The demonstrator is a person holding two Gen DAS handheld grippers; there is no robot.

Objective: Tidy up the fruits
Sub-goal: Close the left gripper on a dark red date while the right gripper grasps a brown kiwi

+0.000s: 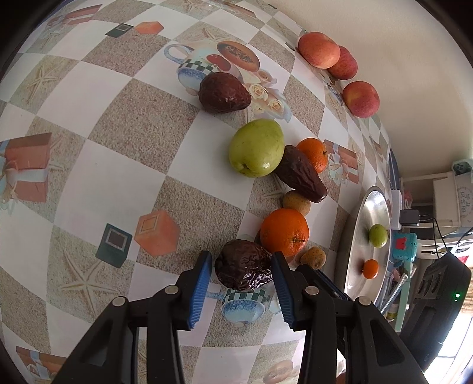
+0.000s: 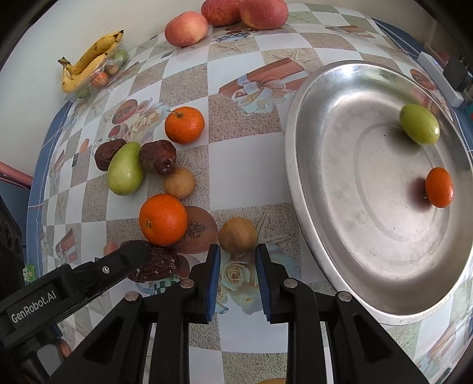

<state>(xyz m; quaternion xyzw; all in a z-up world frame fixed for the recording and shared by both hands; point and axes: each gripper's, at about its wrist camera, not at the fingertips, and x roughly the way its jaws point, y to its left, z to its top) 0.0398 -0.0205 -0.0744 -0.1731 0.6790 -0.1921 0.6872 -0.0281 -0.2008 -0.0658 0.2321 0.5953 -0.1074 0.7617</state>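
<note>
My left gripper (image 1: pixel 241 260) is open, its blue pads on either side of a wrinkled dark date (image 1: pixel 243 264) lying on the tablecloth; it also shows in the right wrist view (image 2: pixel 156 264). My right gripper (image 2: pixel 238 251) is open around a small tan round fruit (image 2: pixel 237 236), with gaps on both sides. A silver tray (image 2: pixel 310 183) at the right holds a small green fruit (image 2: pixel 419 124) and a small orange (image 2: pixel 439 191). An orange (image 2: pixel 163 219), a green mango (image 2: pixel 125 169), more dates (image 2: pixel 158 157) and another tan fruit (image 2: pixel 179 182) lie loose.
Three red apples (image 2: pixel 186 28) sit by the far wall. A bunch of bananas (image 2: pixel 88 62) lies on a plastic bag at the far left. Another orange (image 2: pixel 184 124) sits mid-table. The table's blue edge (image 2: pixel 35 177) runs along the left.
</note>
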